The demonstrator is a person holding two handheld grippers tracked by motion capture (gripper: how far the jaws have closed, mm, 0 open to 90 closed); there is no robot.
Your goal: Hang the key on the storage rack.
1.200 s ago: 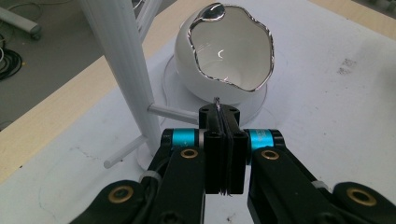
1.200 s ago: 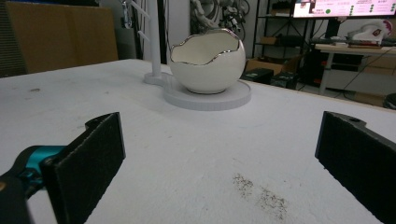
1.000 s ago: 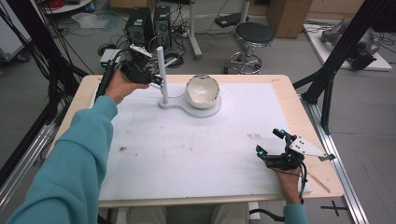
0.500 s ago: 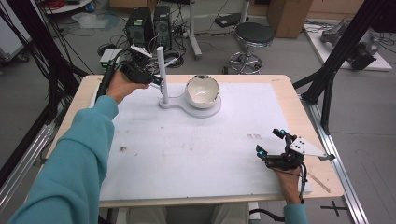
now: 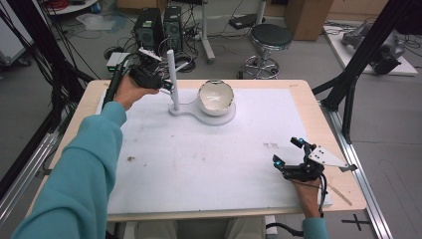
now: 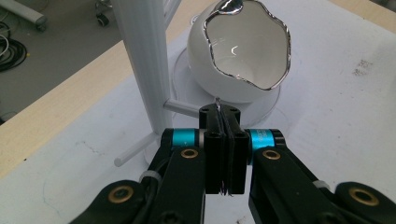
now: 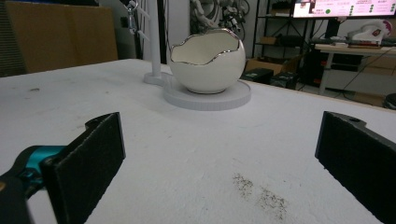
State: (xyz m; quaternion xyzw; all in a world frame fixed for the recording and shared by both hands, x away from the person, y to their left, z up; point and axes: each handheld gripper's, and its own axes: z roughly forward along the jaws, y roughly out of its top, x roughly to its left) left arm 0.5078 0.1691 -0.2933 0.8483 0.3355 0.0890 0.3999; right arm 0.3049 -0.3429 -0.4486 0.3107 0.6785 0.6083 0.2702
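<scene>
White matting covered the table [image 5: 209,164]. Near its far edge we saw a stand [image 5: 172,79] with thin pegs, and beside it an egg-shaped bowl [image 5: 215,97] on the same base. Our left gripper [image 6: 223,116] was pressed together on something thin and silvery, just beside the post. Our right gripper [image 5: 288,155] rested wide apart near the right front corner.

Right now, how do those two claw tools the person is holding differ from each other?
The left gripper has its jaws pressed together, apparently pinching something thin and shiny; the right gripper has its jaws spread wide with nothing between them. The left gripper is held at the far side beside the white stand and egg-shaped bowl; the right gripper sits low near the table's front right corner. Both have black jaws and teal fittings.
</scene>
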